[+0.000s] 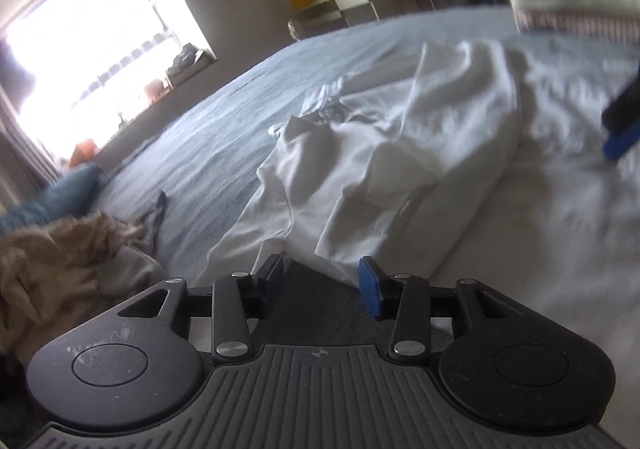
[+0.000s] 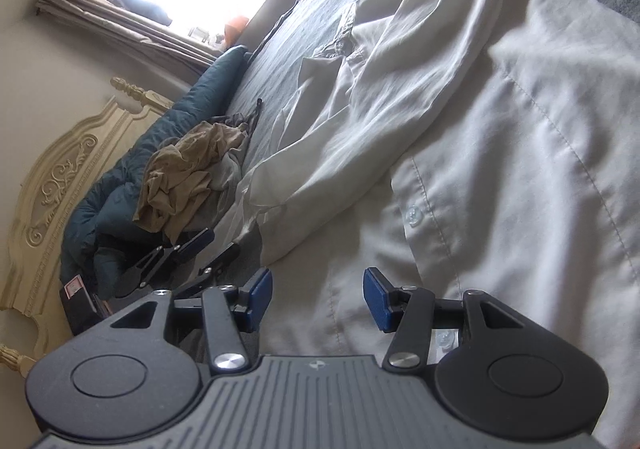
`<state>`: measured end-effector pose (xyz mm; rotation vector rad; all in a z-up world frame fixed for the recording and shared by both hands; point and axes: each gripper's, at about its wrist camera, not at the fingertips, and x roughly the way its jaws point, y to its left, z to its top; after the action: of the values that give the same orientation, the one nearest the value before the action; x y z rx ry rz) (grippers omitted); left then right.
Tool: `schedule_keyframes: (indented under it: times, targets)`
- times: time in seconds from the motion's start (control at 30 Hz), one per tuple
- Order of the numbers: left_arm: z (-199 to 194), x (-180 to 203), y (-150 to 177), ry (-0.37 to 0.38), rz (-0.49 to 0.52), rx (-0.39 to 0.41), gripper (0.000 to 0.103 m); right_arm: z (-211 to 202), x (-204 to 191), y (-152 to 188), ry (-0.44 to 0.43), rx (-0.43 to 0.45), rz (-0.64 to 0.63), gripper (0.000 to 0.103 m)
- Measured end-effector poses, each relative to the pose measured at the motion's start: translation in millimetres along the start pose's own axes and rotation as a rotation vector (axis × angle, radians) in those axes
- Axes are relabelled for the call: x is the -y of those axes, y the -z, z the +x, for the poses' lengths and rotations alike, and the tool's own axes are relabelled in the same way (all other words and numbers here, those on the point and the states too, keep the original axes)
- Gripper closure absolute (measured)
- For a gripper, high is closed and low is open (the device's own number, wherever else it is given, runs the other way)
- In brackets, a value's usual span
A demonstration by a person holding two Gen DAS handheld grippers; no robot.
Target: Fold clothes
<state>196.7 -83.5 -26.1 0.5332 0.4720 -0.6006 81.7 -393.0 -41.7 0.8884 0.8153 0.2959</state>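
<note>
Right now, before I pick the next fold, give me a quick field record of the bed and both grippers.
surface: bed with grey-blue cover
garment: white button shirt, spread out, sleeve folded over the body
left gripper: open, nothing between the pads, at the sleeve's cuff end
right gripper: open, over the shirt's hem, not gripping
unfolded pile: tan clothes beside the teal bedding

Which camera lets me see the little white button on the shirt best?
The right wrist view: the button shows sharp and close on the white shirt. The left wrist view shows the shirt blurred, and no button can be made out.
</note>
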Motion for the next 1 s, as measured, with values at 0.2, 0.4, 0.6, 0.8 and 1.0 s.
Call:
schedule_keyframes:
  times: [0.2,0.4,0.6,0.8,1.0]
  targets:
    - [10.4,-27.3,-17.6,0.145,-0.236,0.060,0.048,21.0,2.1,-18.5,-0.047,-0.001,0.109,0.048]
    - [73.0,-36.5,-22.9,0.345,-0.329,-0.042,0.044,52.3,23.3,-34.6,-0.018,0.014,0.283,0.048]
    - [105.4,-57.6,-10.8,0.517,-0.488,-0.120,0.042,69.5,33.8,-43.6,-0.012,0.045,0.326,0.049]
    - [104.7,-71.7,-0.8,0.672,-0.659,-0.115,0.059,79.1,32.0,-54.9,-0.048,0.078,0.279,0.058]
    - [98.6,-70.6,-1.0,0.750,-0.791,-0.176,0.098,75.5,26.4,-65.0,-0.093,0.097,0.236,0.093]
